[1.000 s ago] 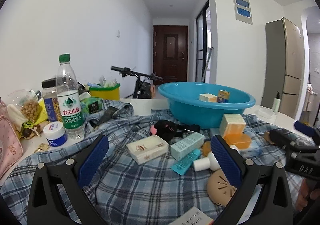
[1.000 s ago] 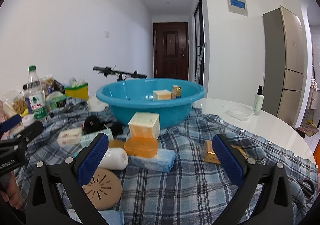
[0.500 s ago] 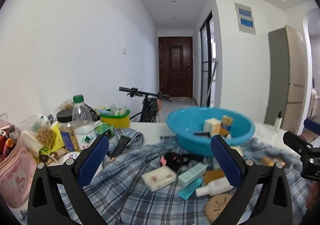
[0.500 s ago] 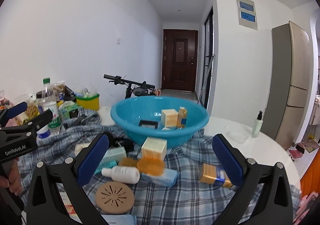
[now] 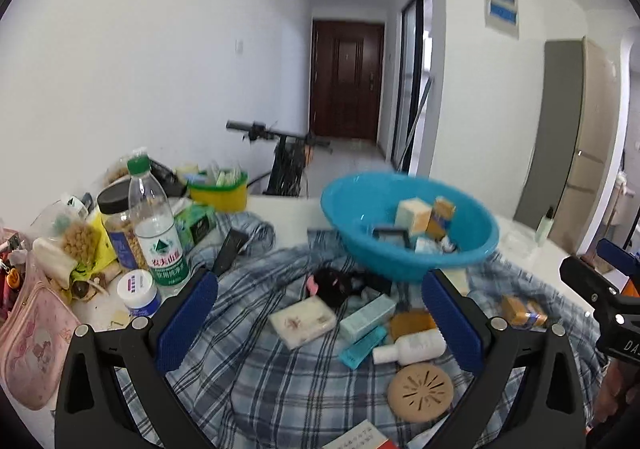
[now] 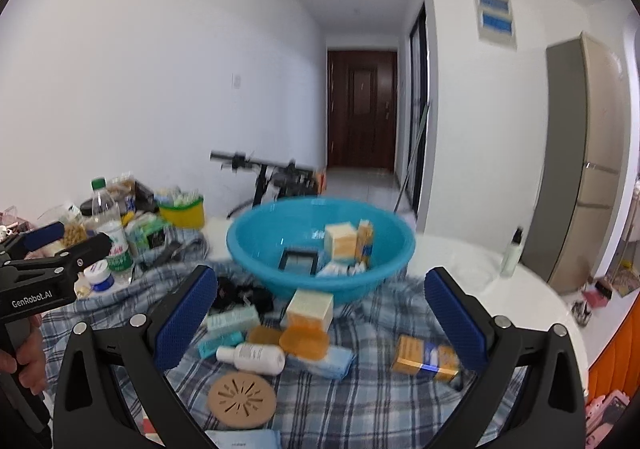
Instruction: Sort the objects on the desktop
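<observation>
At the far left of the desk point(image 5: 288, 209) stands a crowd that reads as food and keepsakes rather than toiletries: a pink pouch point(image 5: 30, 333), a bag of snacks point(image 5: 80, 245), a dark-lidded jar point(image 5: 118, 225), a water bottle point(image 5: 156, 229) upright and a small blue-labelled tub point(image 5: 138, 291) just in front of it, all off the checked cloth point(image 5: 248, 377), which looks like a deliberate split from the things to be sorted. The left tongs point(image 5: 320, 323) hang above the cloth with the blue pads wide apart and nothing between them, poised over a white soap-like box point(image 5: 302, 319) and a pale green carton point(image 5: 368, 315), probably the nearest candidates. Next come a teal tube point(image 5: 362, 345), a white bottle point(image 6: 256, 357) lying on its side and a tan slotted disc point(image 6: 242, 395), loose on the cloth. Behind them sits the blue basin point(image 6: 320, 249), already holding several cartons, so it serves as the collecting place. The right tongs point(image 6: 320, 325) are likewise spread and empty, hovering before the basin above a cream box point(image 6: 310, 307) and orange soap dish point(image 6: 302, 339). Farthest right an orange carton point(image 6: 424, 357) lies alone.
</observation>
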`<state>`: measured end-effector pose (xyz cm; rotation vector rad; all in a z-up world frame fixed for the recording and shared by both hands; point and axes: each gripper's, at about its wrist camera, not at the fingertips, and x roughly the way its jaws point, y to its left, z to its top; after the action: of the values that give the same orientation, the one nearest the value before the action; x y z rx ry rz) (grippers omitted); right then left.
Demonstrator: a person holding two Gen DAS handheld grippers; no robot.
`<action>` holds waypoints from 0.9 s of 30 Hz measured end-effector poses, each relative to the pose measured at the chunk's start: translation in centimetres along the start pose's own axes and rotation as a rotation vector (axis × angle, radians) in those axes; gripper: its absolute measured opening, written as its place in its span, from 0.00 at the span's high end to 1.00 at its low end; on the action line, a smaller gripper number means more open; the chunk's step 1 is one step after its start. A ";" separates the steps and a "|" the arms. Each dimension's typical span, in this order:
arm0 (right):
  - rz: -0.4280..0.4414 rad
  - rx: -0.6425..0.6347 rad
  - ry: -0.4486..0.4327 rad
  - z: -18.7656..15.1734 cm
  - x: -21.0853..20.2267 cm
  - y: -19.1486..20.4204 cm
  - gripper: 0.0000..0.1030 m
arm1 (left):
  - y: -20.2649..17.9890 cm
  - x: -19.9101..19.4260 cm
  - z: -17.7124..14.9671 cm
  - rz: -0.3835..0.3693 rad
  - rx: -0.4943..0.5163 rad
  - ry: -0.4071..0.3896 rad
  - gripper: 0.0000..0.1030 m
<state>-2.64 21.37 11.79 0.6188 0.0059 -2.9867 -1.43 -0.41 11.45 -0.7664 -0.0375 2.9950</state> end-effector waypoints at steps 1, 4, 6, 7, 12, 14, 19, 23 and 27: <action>0.009 0.009 0.027 0.1 0.6 -0.1 0.00 | -0.1 0.3 0.0 0.008 0.009 0.015 0.00; 0.022 0.035 0.090 0.2 2.4 -0.7 0.00 | -0.3 1.4 0.6 0.017 0.031 0.041 0.00; 0.016 0.041 0.112 0.3 3.3 -1.1 0.00 | -0.3 2.0 0.9 0.006 0.024 0.054 0.00; 0.008 0.044 0.125 0.4 3.8 -1.2 0.00 | -0.4 2.4 1.0 -0.007 0.018 0.059 0.00; -0.001 0.045 0.155 0.9 5.3 -1.8 0.00 | -1.0 3.7 2.1 -0.056 0.020 0.063 0.00; -0.010 0.042 0.147 1.1 5.7 -1.9 0.00 | -1.3 4.4 2.5 -0.063 0.037 0.061 0.00; -0.043 0.046 0.147 1.2 7.6 -2.3 0.00 | -1.8 7.7 2.6 -0.081 0.049 0.081 0.00; -0.045 0.016 0.195 0.8 10.6 -2.1 0.00 | -1.3 12.0 2.4 -0.081 0.044 0.154 0.00; -0.037 -0.018 0.259 0.8 14.2 -2.4 0.00 | -0.7 15.4 2.6 -0.058 0.072 0.228 0.00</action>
<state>-16.18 22.51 6.84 1.0080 0.0624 -2.9140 -16.12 1.06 6.34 -1.0724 0.0551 2.8180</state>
